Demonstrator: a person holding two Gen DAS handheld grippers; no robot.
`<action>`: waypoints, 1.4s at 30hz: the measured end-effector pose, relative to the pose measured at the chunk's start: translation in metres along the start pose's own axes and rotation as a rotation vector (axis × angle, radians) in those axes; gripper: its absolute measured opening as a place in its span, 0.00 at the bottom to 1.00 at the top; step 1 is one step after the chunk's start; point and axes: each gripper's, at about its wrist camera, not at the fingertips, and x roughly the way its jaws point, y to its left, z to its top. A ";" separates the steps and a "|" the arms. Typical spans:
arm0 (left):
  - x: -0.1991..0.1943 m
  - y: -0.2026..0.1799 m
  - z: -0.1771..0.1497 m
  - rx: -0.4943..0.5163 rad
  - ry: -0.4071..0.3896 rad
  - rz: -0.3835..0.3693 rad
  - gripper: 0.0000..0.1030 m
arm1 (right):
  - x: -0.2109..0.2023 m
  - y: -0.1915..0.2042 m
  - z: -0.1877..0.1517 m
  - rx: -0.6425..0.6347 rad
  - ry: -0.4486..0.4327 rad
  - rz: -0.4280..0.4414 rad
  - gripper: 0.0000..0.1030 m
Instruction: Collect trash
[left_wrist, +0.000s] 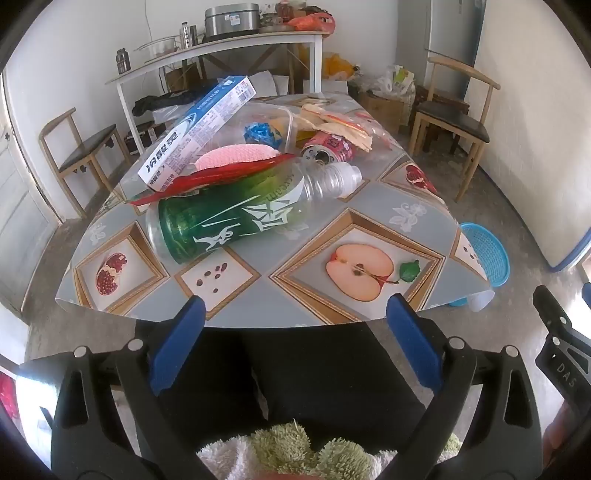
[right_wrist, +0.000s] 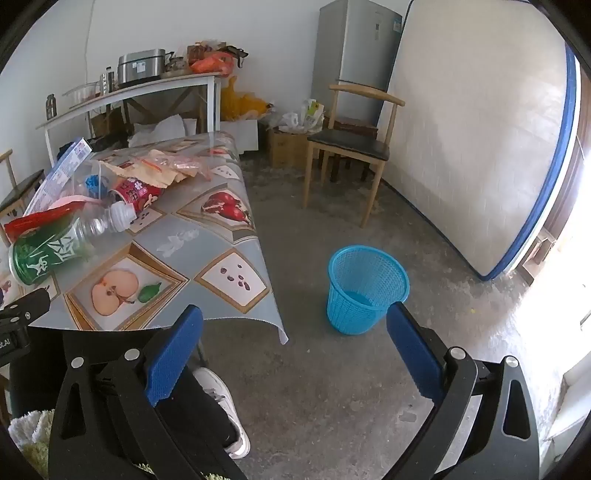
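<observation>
Opening stage of trash collection, judged from the layout: nothing is yet grasped. The landmark is the table covered with a grey fruit-print oilcloth (left_wrist: 369, 221). The left gripper (left_wrist: 295, 306), with blue-padded fingers (left_wrist: 177, 343) spread wide and empty, hangs just short of the table's near edge, above the person's dark-trousered lap. The right gripper (right_wrist: 291, 314), likewise spread and empty, points past the table's near right corner toward the floor.

The trash lies heaped on the table's left half: a clear plastic bottle with a green label (left_wrist: 236, 218), on its side nearest the near edge; a red plastic wrapper (left_wrist: 221, 177) draped across it; a long white-and-blue cardboard box (left_wrist: 199, 125) behind; a red drink can (left_wrist: 328, 147) on its side farther in; and a clear plastic tub (left_wrist: 273, 122) holding scraps. Crumpled tan wrappers (left_wrist: 332, 122) lie toward the far end.

The round blue mesh plastic wastebasket (right_wrist: 365, 288) stands on the concrete floor, off the table's near right corner, apparently empty.

The next move probably calls for reaching the left gripper forward over the table edge, straddling the bottle across its body and closing firmly, since the round wall may roll.
</observation>
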 end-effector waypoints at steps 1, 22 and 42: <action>0.000 0.000 0.000 0.001 -0.003 0.000 0.92 | 0.000 0.000 0.000 0.001 0.001 0.000 0.94; 0.000 0.000 0.000 -0.005 -0.005 -0.003 0.92 | -0.004 0.000 0.000 0.000 -0.004 -0.002 0.94; 0.001 0.001 0.000 -0.009 -0.008 -0.004 0.92 | -0.004 0.000 0.001 0.000 -0.007 -0.001 0.94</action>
